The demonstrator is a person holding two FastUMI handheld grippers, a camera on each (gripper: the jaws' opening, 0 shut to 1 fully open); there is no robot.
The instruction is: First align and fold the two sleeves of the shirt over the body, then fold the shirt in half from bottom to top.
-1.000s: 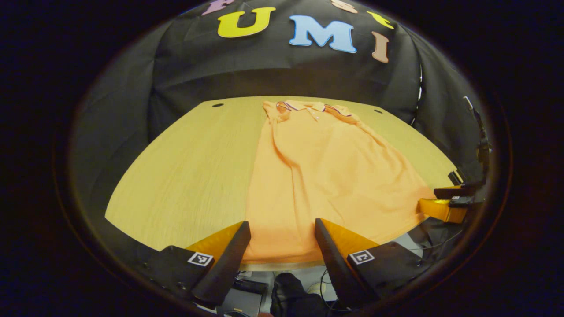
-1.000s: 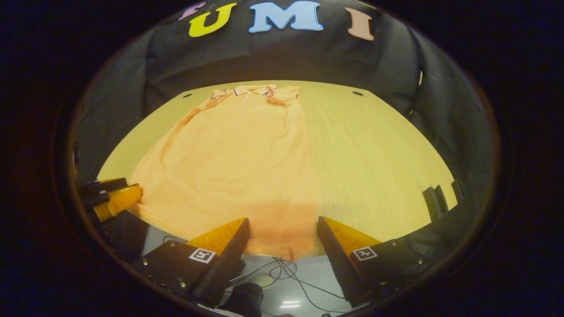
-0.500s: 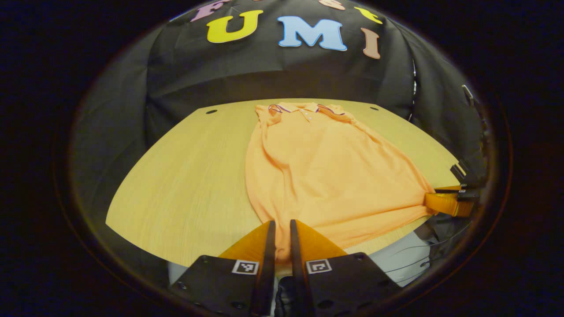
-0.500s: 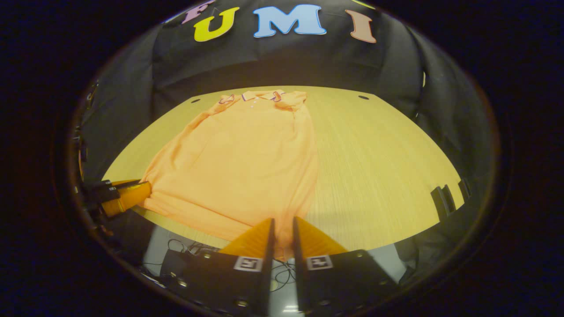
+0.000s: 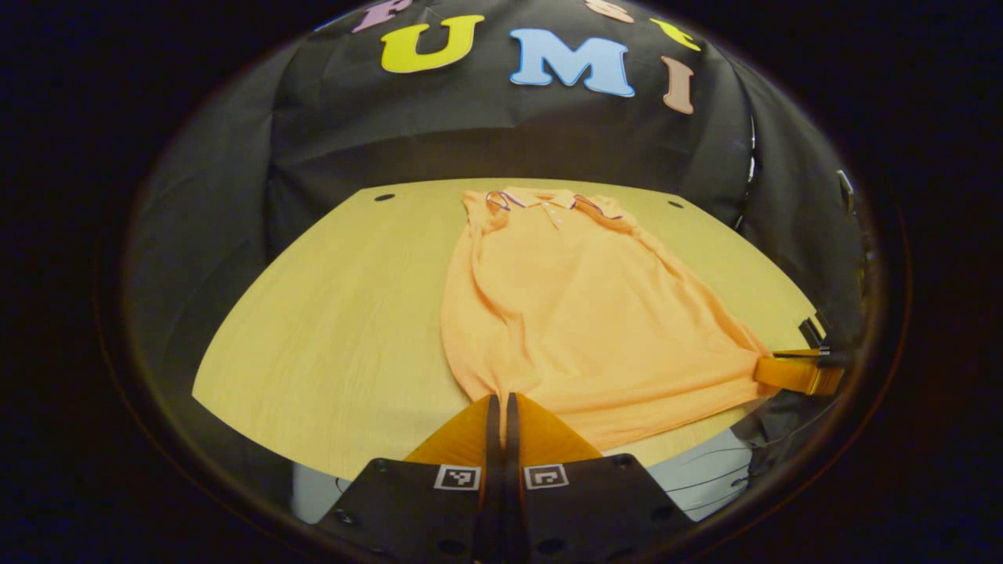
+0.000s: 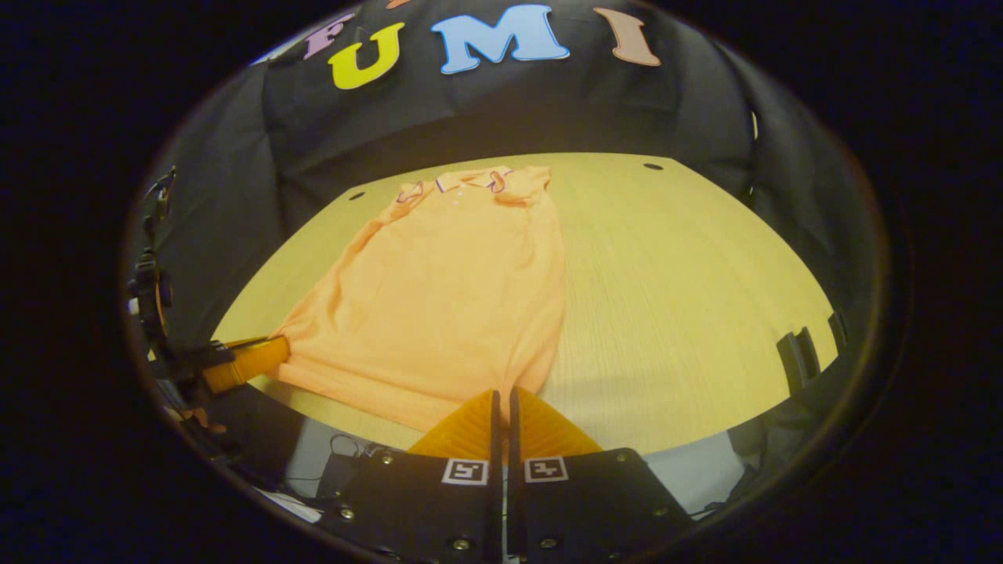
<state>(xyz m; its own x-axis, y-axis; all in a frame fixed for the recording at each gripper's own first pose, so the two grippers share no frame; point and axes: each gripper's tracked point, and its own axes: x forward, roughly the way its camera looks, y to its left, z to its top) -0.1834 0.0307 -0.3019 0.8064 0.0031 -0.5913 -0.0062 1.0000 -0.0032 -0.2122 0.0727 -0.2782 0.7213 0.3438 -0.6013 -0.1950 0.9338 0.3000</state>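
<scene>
On the pale yellow wood-grain table (image 5: pixel 329 329), the orange short-sleeved polo shirt (image 5: pixel 580 313) lies spread flat, its collar at the far edge toward the black cloth wall (image 5: pixel 486 125) and its hem along the near edge closest to me. Both sleeves are already folded in over the body, so the shirt reads as one long panel, wider at the hem than at the collar.

My left gripper (image 5: pixel 501 401) sits at the near left corner of the hem. Its two fingers are pressed almost together, with just a thin slit between them, and the hem cloth runs into that slit, so I have that corner pinched. In the left gripper view my right gripper (image 5: pixel 791 372) shows far off at the opposite hem corner, its tip touching the cloth.

My right gripper (image 6: pixel 503 395) is drawn just as tight on the near right corner of the hem, both fingers squeezing the fabric between them. In the right gripper view the left gripper (image 6: pixel 247 360) appears at the far hem corner, against the shirt's edge.

The hem between my two grips lies stretched along the table's near edge. Below that edge, dark cables (image 6: pixel 345 450) lie on a light floor.
</scene>
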